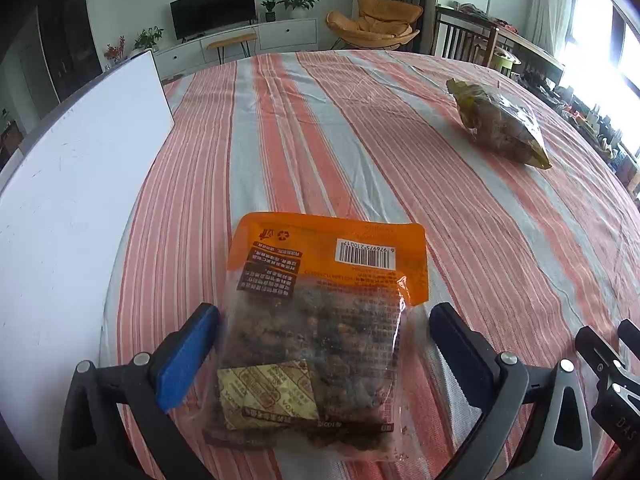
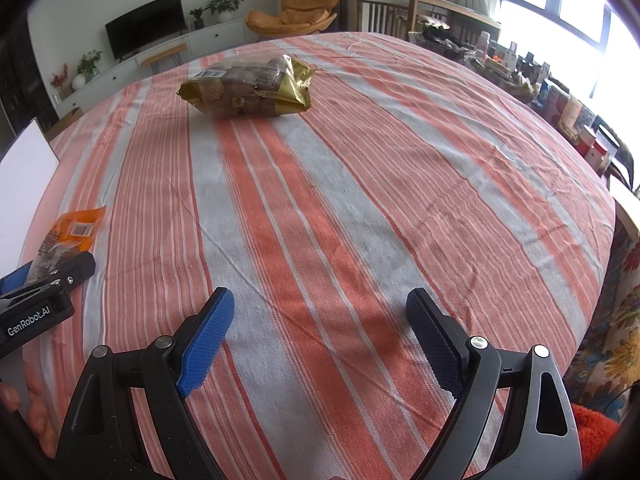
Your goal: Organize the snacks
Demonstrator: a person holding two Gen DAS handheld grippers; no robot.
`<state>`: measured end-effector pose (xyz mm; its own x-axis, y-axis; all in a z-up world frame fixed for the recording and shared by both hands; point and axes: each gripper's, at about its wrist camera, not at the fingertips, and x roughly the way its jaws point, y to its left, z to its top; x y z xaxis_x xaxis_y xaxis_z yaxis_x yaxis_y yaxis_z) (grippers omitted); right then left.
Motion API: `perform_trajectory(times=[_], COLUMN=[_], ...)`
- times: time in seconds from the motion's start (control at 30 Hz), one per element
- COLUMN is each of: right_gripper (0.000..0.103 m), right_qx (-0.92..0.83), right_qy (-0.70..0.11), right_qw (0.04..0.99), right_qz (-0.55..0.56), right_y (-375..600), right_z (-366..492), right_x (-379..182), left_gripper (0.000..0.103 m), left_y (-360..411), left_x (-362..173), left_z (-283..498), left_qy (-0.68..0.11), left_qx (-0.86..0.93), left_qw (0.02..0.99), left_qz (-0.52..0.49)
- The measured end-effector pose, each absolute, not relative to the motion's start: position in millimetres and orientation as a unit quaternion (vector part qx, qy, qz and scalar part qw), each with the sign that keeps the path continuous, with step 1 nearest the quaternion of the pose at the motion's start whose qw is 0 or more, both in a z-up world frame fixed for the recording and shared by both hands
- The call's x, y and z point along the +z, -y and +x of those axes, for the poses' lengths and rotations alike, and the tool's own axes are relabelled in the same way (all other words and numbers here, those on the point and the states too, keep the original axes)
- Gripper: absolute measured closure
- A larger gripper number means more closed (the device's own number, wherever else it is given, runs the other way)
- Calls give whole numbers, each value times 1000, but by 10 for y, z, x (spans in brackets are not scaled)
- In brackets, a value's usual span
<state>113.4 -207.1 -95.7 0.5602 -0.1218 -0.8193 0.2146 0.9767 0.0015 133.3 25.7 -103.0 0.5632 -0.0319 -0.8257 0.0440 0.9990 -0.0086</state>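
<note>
Two snack bags lie on one striped tablecloth [image 2: 360, 200]: one orange-topped bag [image 1: 320, 320] and one gold bag [image 2: 248, 86]. One white board [image 1: 80, 200].

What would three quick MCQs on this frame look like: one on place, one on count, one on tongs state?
1. Where does the orange pack lie?
A. between the left tongs' fingers
B. on the white board
C. on top of the gold bag

2. How many snack packs are on the striped cloth?
A. one
B. two
C. four

3. What state are the right tongs in?
A. shut on the gold bag
B. shut on nothing
C. open over bare cloth

Answers:
1. A: the left wrist view shows the pack flat on the cloth, a finger on each side.
2. B: only the orange pack and the gold bag show.
3. C: the fingers stand wide apart, nothing between them, and the gold bag lies far ahead.
</note>
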Motion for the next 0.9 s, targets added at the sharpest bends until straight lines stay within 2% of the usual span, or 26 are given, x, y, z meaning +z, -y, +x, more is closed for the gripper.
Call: perform_trajectory(times=[0.9], right_gripper=[12], right_qx=[-96], right_qy=[-459], right_qw=[882], right_qz=[51], right_y=[2064], right_z=[1138], right_x=[-960], left_gripper=[0], left_y=[-243], left_x=[-1033], left_z=[1343], left_qy=[-467], left_qx=[-22], left_qw=[884], left_qz=[7])
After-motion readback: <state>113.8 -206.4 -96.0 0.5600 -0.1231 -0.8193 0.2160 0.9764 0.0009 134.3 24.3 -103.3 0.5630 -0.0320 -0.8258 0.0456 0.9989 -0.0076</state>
